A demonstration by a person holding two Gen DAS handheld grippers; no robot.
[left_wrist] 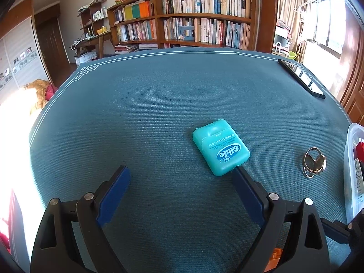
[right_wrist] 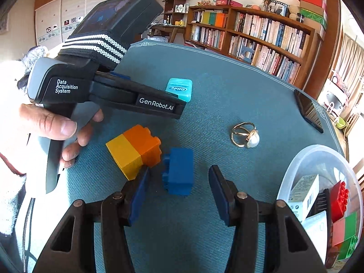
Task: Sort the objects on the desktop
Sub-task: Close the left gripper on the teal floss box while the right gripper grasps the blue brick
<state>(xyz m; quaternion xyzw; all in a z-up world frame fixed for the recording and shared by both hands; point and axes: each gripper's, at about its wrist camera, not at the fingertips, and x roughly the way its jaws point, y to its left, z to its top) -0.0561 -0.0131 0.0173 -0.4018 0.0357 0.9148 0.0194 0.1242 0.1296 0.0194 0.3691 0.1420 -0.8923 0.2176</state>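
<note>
- The left gripper is pointing down and forward from the bottom of the left wrist view, its blue-padded jaws standing wide apart with nothing between them.
- In the right wrist view, the same tool is showing at upper left, with the person's left hand wrapping around its grip at the left edge.
- The right gripper is reaching in from the bottom of its own view, jaws spread apart and pressing on nothing.

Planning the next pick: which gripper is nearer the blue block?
Right. The right gripper straddles the blue block, pads not touching. The left gripper is farther off, by the floss box.
</note>
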